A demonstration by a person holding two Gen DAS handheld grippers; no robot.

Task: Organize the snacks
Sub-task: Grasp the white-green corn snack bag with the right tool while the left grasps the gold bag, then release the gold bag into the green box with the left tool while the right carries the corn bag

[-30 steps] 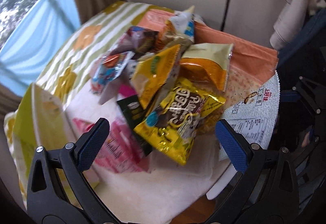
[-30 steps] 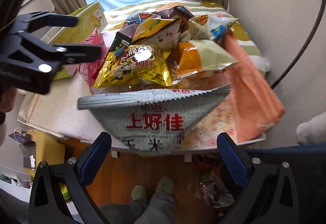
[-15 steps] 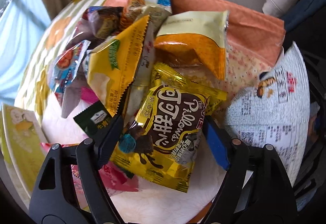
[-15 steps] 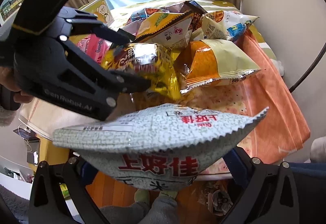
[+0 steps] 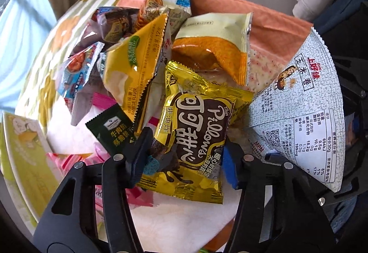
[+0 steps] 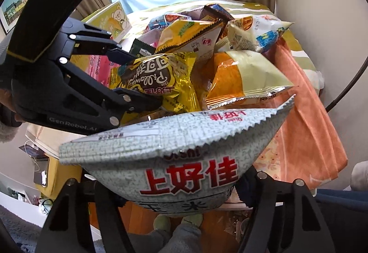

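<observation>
My left gripper (image 5: 184, 158): clenched on the lower edge of the yellow Pillows packet (image 5: 191, 138), one finger pad on each side of the bag. The packet lies at the near edge of the snack pile on the bench (image 5: 184, 225).

My right gripper (image 6: 170, 186): grasping the grey-white cone-shaped bag (image 6: 174, 156), which is held up off the bench, just right of the Pillows packet and touching its edge in the left view.

Crowding the left gripper: a dark green sachet (image 5: 110, 131) just left of its finger; a yellow barbecue-flavour bag (image 5: 135, 69) leaning over the Pillows packet's top; an orange and cream bag (image 5: 214, 53) behind it. Further back: a blue-and-white bag (image 5: 174, 2), a brown wrapper (image 5: 115, 23), a clear wrapper with red and blue print (image 5: 78, 71). Pink packaging (image 5: 69, 161) lies under the left finger. A yellow-green box (image 5: 25, 156) stands at the far left.

Pose: in the right view my left gripper (image 6: 142, 80) reaches in from the left, level, fingers stacked one above the other.

Legible: "Pillows" plus Chinese characters; "BARBECUE FLAVOUR"; red "上好佳" and a nutrition table on the cone bag; "GenRobot.AI" on the gripper body.
</observation>
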